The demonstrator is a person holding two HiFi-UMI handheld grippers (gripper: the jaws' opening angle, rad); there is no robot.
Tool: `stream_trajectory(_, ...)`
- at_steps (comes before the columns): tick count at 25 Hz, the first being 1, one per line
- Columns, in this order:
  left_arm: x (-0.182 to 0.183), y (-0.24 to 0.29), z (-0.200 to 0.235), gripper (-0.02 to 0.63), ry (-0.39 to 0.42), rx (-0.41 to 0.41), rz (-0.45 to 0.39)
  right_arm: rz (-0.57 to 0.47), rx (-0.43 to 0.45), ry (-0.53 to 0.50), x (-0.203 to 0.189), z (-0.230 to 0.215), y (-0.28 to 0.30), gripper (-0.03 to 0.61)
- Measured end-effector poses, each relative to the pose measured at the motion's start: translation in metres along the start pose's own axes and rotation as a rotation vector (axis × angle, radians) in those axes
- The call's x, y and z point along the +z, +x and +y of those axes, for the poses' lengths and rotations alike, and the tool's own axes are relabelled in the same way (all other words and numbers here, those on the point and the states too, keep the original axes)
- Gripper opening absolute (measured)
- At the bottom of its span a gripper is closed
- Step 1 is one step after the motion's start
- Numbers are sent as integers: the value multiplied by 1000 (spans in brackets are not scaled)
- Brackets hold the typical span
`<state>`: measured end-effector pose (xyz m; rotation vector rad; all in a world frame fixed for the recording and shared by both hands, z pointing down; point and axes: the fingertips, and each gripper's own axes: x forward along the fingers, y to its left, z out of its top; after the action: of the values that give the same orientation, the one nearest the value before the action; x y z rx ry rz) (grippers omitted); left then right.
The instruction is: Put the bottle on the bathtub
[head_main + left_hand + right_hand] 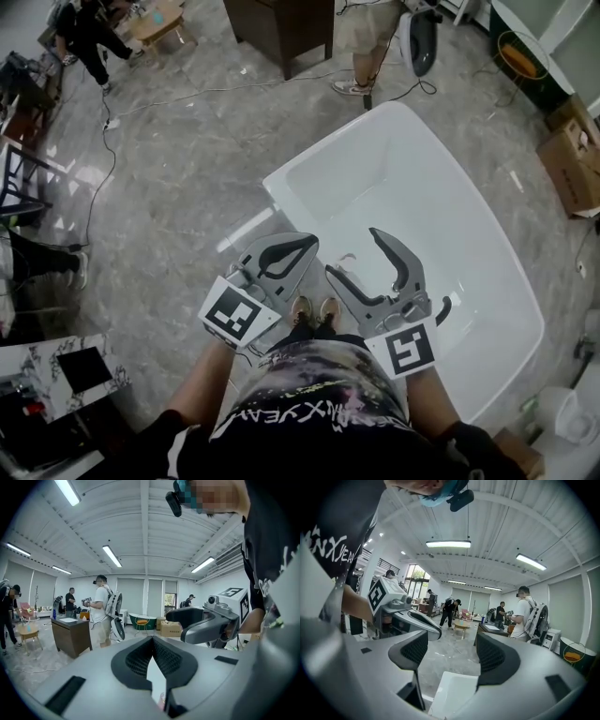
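Left gripper (151,638): jaws closed tip to tip with nothing clamped. Only a narrow slit stays open behind the tips, and white shows through it.
Right gripper (449,644): jaws spread wide with nothing between them. Grey floor (454,656) and a white corner of the tub show in the gap.
Bathtub (441,216): white, directly ahead of and below both grippers. Its near rim runs under the right gripper's jaws and just past the left gripper's tips.
In the bathtub: a small pinkish shape (346,259) by the near rim, between the two grippers' tips; it is too small to identify.
Bottle: cannot tell where it is; neither gripper holds it.
Cardboard box (574,161): on the floor well off to the right gripper's far right, flaps open, contents unclear.
Shoes (314,309): on the floor between the two grippers, behind their jaws.
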<state>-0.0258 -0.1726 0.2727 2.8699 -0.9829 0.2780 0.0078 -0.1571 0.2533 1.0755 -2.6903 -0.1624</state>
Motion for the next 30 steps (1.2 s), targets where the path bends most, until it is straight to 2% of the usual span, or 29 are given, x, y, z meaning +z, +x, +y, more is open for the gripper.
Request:
stream_trajectory(12,9,1,10,14,3,14,-10,-21,8,-13,11,-7,9,303)
stream_trajectory(23,13,0,13,14,8,10,-15,-8,16,-20,9,-3,15,197)
stream_trajectory(27,13,-3,13,14,5,10,-16,5,16,-34,7,2,15,136)
stream_trajectory(30,9,-3,13,14,7,6,-4,-3,-1,-23,7,0,15,52)
